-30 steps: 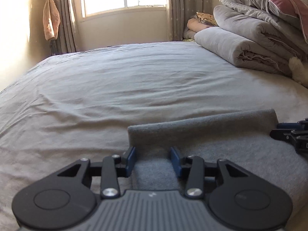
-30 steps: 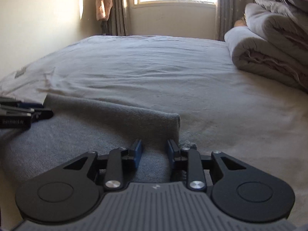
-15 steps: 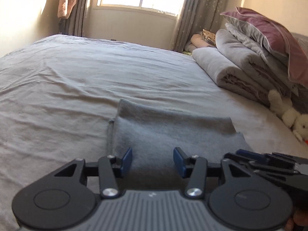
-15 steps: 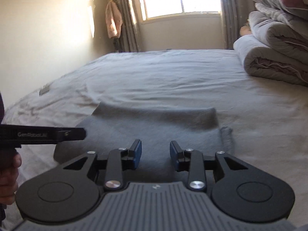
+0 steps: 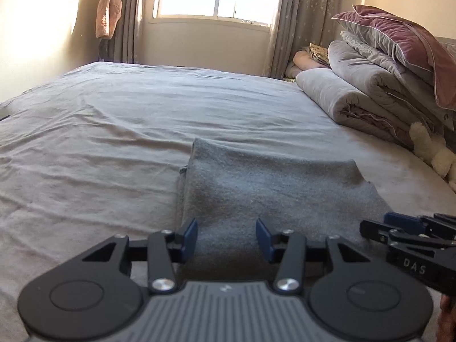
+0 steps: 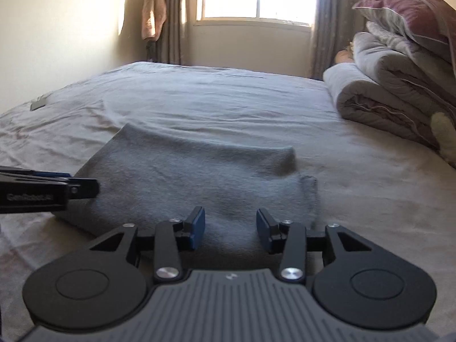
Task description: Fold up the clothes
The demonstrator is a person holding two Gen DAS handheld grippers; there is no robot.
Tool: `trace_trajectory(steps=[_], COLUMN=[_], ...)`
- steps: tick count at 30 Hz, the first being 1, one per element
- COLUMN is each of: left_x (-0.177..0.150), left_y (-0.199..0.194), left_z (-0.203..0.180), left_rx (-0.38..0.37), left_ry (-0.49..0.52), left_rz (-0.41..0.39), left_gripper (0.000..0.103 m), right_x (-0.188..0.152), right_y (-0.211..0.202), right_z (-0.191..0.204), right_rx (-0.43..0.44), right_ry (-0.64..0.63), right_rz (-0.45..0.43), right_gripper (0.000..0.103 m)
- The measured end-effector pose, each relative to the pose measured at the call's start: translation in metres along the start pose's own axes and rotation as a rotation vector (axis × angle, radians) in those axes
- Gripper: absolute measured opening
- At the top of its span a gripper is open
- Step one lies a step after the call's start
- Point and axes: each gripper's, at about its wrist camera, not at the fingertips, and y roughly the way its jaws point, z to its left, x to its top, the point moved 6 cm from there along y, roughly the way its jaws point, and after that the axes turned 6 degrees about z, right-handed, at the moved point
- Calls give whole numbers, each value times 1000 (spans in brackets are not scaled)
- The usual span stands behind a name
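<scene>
**Fold laid down — both hand-held grippers released above the grey garment**

Left wrist view: the left hand-held gripper [image 5: 226, 235] is hovering with its jaws standing apart and nothing clamped between the blue pads; the cloth is only lying beneath and ahead of them. The grey garment [image 5: 268, 188] is resting on the bed [image 5: 114, 142] directly in front of this gripper, folded into a thick oblong with its doubled edge on the far side and a small tab of fabric poking out at its far left corner. The right hand-held gripper [image 5: 370, 228] is reaching in from the right, just over the garment's near right corner. Stacked quilts [image 5: 356, 99] are lying well beyond, to the right.

Right wrist view: the right hand-held gripper [image 6: 230, 229] is likewise let go — its jaws have just been opening, and no cloth is pinched between them. The garment [image 6: 185, 176] is lying ahead and slightly left of it, the upper layer ending short of the lower one on the right side. The left hand-held gripper [image 6: 85, 188] is pointing in from the left over the near left edge.

By my reading, one fold is finishing and the release is under way. The next move probably calls for re-gripping an edge of the oblong with both grippers and carrying it across evenly, or smoothing the uneven right side first.
</scene>
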Motion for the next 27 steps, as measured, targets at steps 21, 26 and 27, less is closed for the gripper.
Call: trace_trajectory(steps=[21,26,27], left_x=[-12,-12,-11], left_y=[15,22,23], left_z=[58,42,39], left_rx=[-274,-237,-227], left_ry=[-435,-384,-375], left_rz=[205,194,191], left_gripper=[60,64,64], right_x=[-50,-43,-41], right_y=[-26,-18,-16], right_z=[-97,-77,-73], right_rx=[264,226,218], right_ry=[753,673,656], right_rz=[52,58,54], right_gripper=[84,85,85])
